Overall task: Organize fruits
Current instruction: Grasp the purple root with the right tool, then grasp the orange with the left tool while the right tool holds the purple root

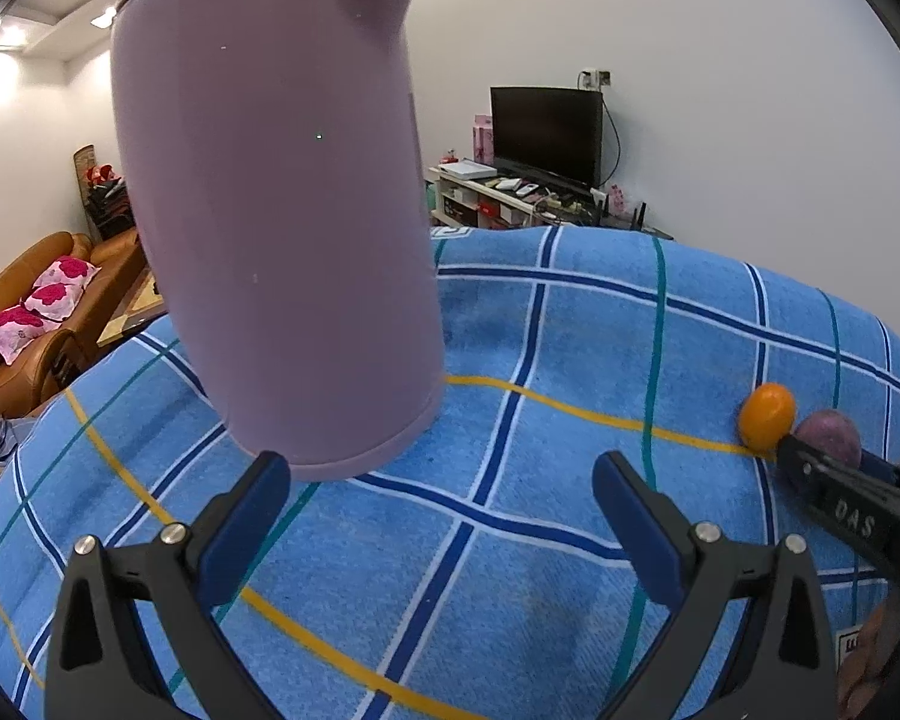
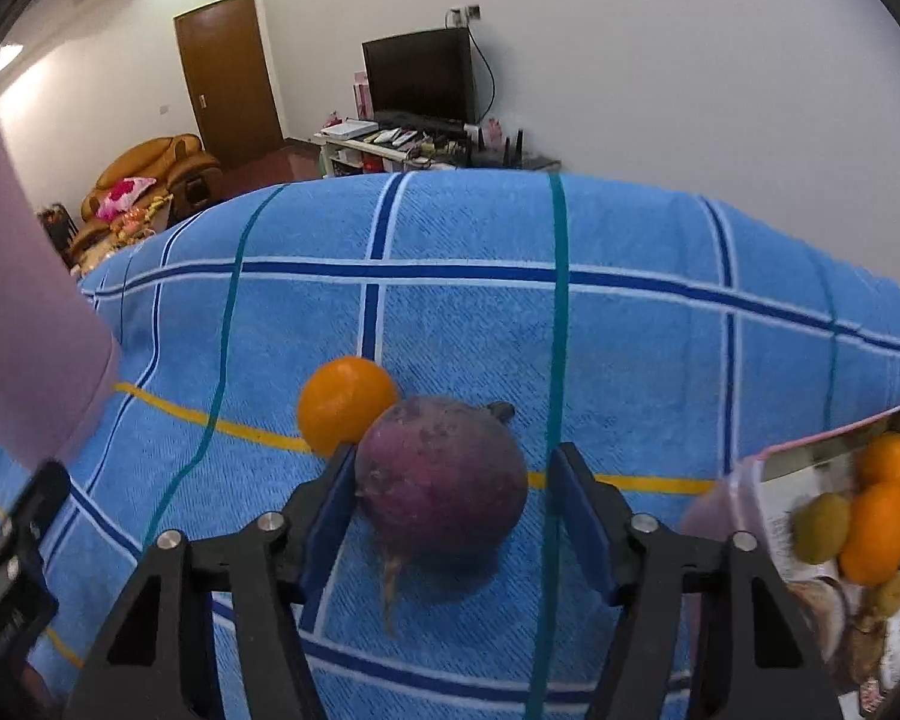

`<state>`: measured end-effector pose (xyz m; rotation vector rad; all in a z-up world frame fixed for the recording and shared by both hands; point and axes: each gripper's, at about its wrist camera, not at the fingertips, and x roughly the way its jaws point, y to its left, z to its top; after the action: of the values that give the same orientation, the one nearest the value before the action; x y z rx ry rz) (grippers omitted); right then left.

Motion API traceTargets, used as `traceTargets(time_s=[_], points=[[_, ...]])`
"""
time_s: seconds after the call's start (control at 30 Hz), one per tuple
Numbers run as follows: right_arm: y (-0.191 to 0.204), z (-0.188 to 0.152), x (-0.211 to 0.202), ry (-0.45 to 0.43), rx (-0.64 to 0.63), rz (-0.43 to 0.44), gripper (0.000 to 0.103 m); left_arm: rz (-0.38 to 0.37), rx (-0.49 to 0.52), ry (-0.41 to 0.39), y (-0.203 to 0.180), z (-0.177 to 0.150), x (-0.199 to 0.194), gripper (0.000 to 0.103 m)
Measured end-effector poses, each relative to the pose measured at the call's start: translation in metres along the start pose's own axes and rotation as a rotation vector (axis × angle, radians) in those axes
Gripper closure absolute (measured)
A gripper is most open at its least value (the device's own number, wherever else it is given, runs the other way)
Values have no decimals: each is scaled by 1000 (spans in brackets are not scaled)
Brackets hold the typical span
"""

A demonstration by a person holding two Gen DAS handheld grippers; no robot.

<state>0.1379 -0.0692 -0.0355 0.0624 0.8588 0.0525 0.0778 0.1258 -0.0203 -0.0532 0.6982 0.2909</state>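
Two fruits still loose on my blue checked cloth (image 2: 450, 324): a round purple fruit w/ dried stalk (image 2: 441, 480) and a small smooth orange (image 2: 345, 405) touching behind it. Right gripper (image 2: 450, 504) straddles the purple one, left pad touching, right pad w/ a gap, so not gripped yet. Left gripper (image 1: 441, 498) gapes wide, empty, by a lilac plastic kettle (image 1: 282, 210). Several fruits already sit in a printed-lined box (image 2: 810, 480) at right, cut off at frame edge, so count unclear.

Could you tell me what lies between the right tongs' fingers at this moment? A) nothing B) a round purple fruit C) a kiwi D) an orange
B: in the right wrist view the round purple fruit sits between the right tongs, with the orange behind it.
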Motion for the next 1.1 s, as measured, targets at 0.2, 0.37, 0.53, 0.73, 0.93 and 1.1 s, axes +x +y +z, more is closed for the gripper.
traceTargets(time_s=[0.2, 0.37, 0.53, 0.73, 0.93, 1.1], points=[[12, -2, 7, 37, -52, -8, 49, -20, 17, -5, -2, 1, -1, 0], [3, -11, -5, 18, -12, 27, 49, -43, 18, -16, 0, 2, 0, 0], [-12, -26, -45, -154, 45, 44, 49, -82, 30, -53, -3, 3, -3, 0], [-27, -49, -86, -282, 67, 7, 49, -216, 91, -91, -16, 2, -13, 0], [-37, -57, -109, -314, 45, 3, 49, -293, 182, -109, -40, -3, -26, 2], [-45, -62, -124, -360, 20, -6, 49, -404, 239, -26, -75, 4, -27, 8]])
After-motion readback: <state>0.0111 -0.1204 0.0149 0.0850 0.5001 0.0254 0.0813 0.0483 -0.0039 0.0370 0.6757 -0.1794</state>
